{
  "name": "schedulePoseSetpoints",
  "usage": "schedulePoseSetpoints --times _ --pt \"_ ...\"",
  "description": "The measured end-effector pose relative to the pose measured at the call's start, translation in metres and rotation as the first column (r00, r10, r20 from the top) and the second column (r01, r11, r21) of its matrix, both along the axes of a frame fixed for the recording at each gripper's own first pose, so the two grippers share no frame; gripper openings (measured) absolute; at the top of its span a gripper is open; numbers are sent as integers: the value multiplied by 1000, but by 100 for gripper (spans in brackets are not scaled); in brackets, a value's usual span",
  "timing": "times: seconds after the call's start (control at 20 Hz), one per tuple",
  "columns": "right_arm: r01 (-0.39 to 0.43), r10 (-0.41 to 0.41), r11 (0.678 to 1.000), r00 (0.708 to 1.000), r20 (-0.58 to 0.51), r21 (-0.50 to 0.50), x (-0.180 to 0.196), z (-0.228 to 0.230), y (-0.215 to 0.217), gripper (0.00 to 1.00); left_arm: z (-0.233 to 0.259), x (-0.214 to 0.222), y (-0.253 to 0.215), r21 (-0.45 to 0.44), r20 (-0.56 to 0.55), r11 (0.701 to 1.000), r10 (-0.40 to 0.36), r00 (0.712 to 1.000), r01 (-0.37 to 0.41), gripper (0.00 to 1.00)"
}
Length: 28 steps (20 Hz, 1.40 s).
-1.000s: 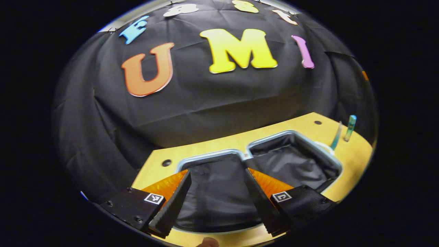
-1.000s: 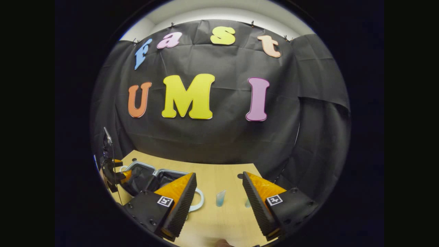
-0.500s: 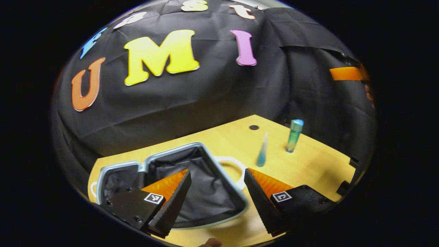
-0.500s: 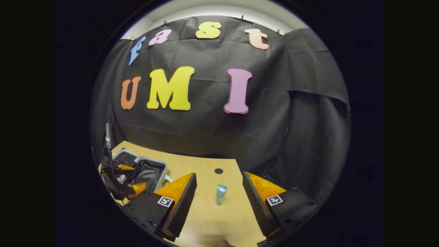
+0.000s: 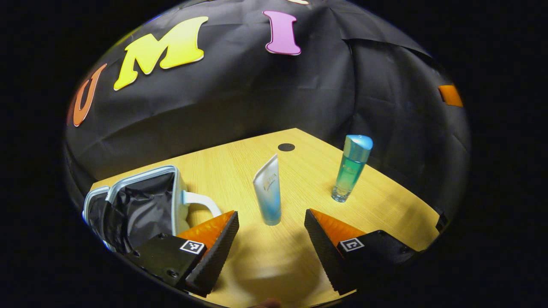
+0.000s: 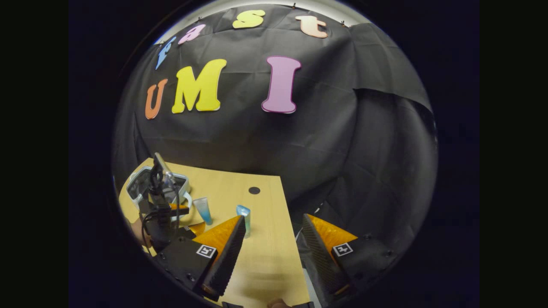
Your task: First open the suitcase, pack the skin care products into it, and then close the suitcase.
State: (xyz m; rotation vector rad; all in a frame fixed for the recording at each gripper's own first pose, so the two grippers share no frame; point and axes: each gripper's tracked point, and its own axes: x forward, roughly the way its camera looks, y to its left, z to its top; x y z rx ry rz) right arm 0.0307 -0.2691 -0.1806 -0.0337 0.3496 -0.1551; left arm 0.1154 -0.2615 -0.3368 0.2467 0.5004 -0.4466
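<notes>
left tool (image 5: 270,231) gapes wide before the upright tube (image 5: 268,192) — bottle (image 5: 351,168) beside it, open suitcase (image 5: 137,205) to its left; right tool (image 6: 272,233) also open above the bench (image 6: 265,256).

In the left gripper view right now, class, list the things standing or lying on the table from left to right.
Open suitcase → its white handle → white-and-blue tube standing on its cap → blue-green bottle standing upright.
</notes>
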Motion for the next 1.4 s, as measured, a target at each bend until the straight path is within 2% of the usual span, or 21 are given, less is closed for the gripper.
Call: schedulePoseSetpoints --times 0.15,0.25,0.3,0.4,0.45,0.5,0.55,0.6,0.7,0.85,0.95,1.0,1.05,1.3,1.4 --pt "-8 8 1000 1000 -26 7 -3 -12 -6 80 -21 16 -1 40 -19 999 35 999 -34 98" --pt "-16 17 1000 999 -38 21 -2 -19 -6 80 -33 24 -5 64 -22 998 31 999 -30 95" --pt "-20 22 999 999 -44 33 -2 -24 -5 80 -36 27 -8 72 -25 997 20 999 -18 89" --pt "-20 23 999 998 -64 45 -1 -34 -4 80 -44 27 -12 92 -42 996 13 999 -9 84" --pt "-18 21 999 997 -72 44 0 -38 -5 80 -43 31 -17 74 -32 997 2 999 1 83" --pt "-16 20 999 997 -78 45 0 -40 -6 80 -45 30 -19 75 -50 997 6 999 -2 74" --pt "-17 20 999 996 -83 44 2 -44 -6 80 -45 32 -21 60 -57 998 5 998 -1 70" --pt "-17 20 999 996 -86 42 4 -47 -7 80 -46 33 -21 53 -63 999 3 998 0 72" --pt "-12 15 999 996 -85 38 8 -52 -9 80 -47 34 -23 29 -81 1000 -5 997 7 46" --pt "-9 12 999 996 -89 34 15 -64 -8 80 -46 30 -20 13 -108 1000 0 994 2 44" --pt "-36 41 998 995 -90 59 22 -74 4 80 -38 23 -18 -11 -111 1000 1 994 -2 43" --pt "-52 57 996 994 -88 68 27 -79 10 80 -31 21 -17 -25 -103 1000 1 995 -3 51" --pt "-67 74 994 994 -82 82 33 -82 18 80 -20 17 -12 -34 -94 999 4 996 -8 43" --pt "-163 168 984 983 -73 71 77 -107 60 80 40 -15 12 -62 -36 998 10 999 -12 43" --pt "-171 176 984 981 -82 58 94 -120 65 80 63 -28 30 -57 -21 998 28 999 -29 43"
